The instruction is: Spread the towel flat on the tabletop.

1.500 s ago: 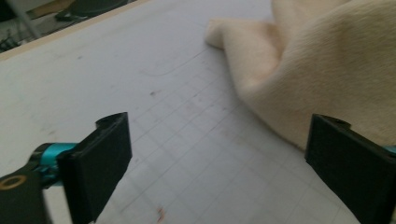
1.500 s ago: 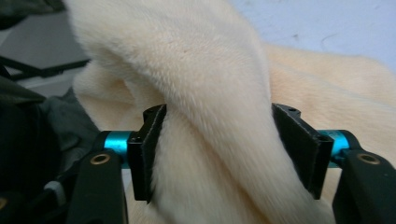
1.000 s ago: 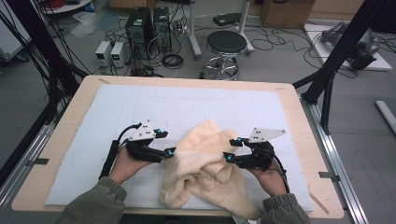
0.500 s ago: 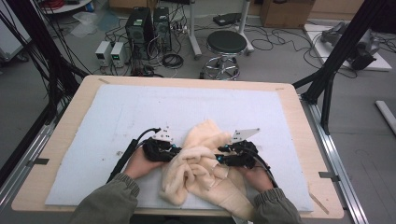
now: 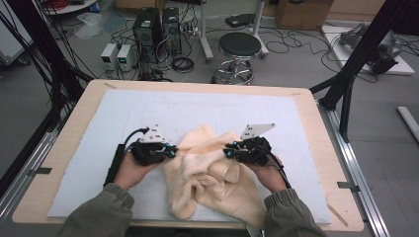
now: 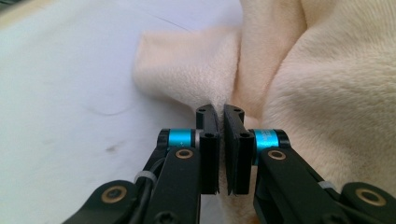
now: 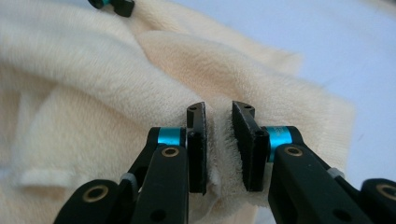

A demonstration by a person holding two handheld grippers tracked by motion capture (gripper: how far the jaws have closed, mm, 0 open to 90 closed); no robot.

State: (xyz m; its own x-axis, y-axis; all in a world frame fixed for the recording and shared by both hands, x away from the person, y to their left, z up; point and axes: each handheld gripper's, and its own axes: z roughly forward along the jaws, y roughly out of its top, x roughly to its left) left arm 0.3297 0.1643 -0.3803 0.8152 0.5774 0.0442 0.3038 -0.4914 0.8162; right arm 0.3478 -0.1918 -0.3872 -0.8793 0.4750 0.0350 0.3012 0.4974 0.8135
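On the white mat (image 5: pixel 148 106) that covers the wooden table (image 5: pixel 79 113), a cream plush towel (image 5: pixel 207 173) lies crumpled near the person's edge, bunched into soft folds between the two hands. At its left edge the left gripper (image 5: pixel 170 150) has its jaws pinched nearly together on a thin fold of the pile; in the left gripper view the left gripper (image 6: pixel 221 133) shows only a narrow slit between the black pads, with the fabric rising right behind their tips. At the towel's right side the right gripper (image 5: pixel 228 152) bites a thicker ridge of cloth, and its jaws have just been closing: in the right gripper view the right gripper (image 7: pixel 218 140) has fuzzy pile squeezed between the pads, which press into it from both sides. Both grippers point inward toward each other across the heap, with the towel's bulk spreading down toward the table's near edge between the olive sleeves (image 5: pixel 99 215).
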